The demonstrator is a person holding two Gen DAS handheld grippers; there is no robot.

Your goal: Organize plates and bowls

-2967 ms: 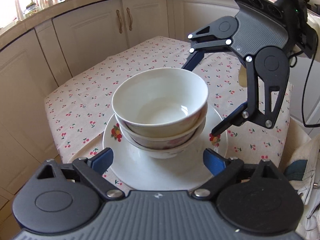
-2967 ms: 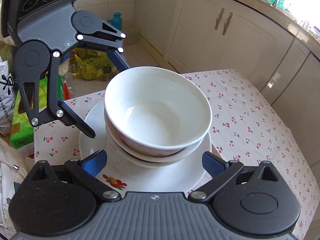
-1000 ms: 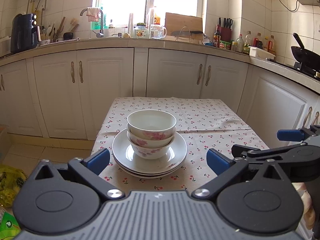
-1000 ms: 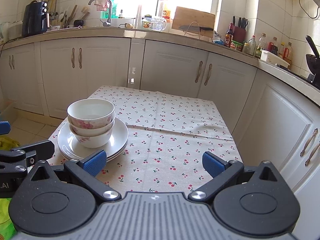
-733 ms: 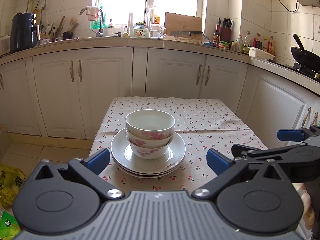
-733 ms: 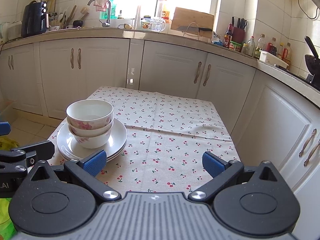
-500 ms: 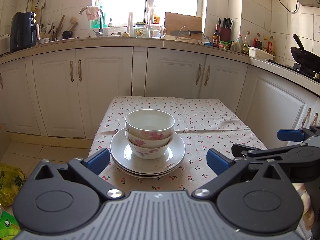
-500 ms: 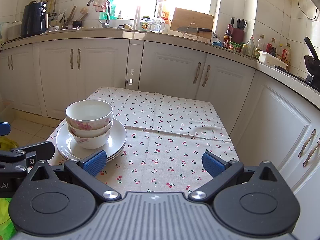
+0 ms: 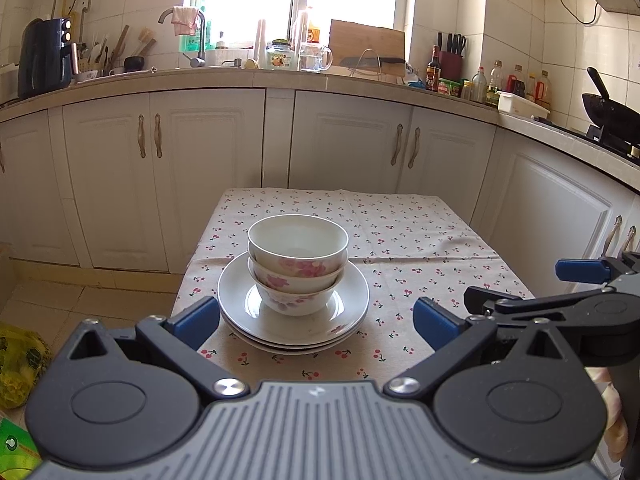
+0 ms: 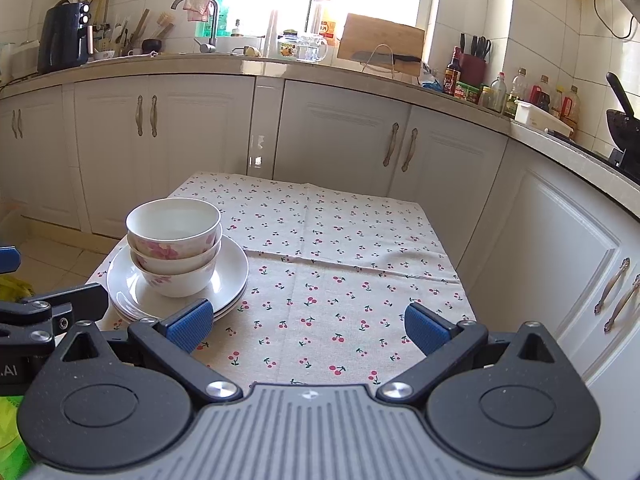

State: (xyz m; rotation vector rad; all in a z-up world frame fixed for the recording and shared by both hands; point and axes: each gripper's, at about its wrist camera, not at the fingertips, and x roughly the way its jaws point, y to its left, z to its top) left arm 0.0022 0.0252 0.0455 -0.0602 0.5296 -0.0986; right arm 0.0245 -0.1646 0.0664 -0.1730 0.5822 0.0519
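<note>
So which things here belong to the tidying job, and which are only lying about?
Belong to the job:
- white floral bowls, nested
- white round plates, stacked under them
- left gripper and right gripper, both open

Only lying about:
- black air fryer
- wooden cutting board
- black wok

White cabinets, sunlit window, tiled walls
</note>
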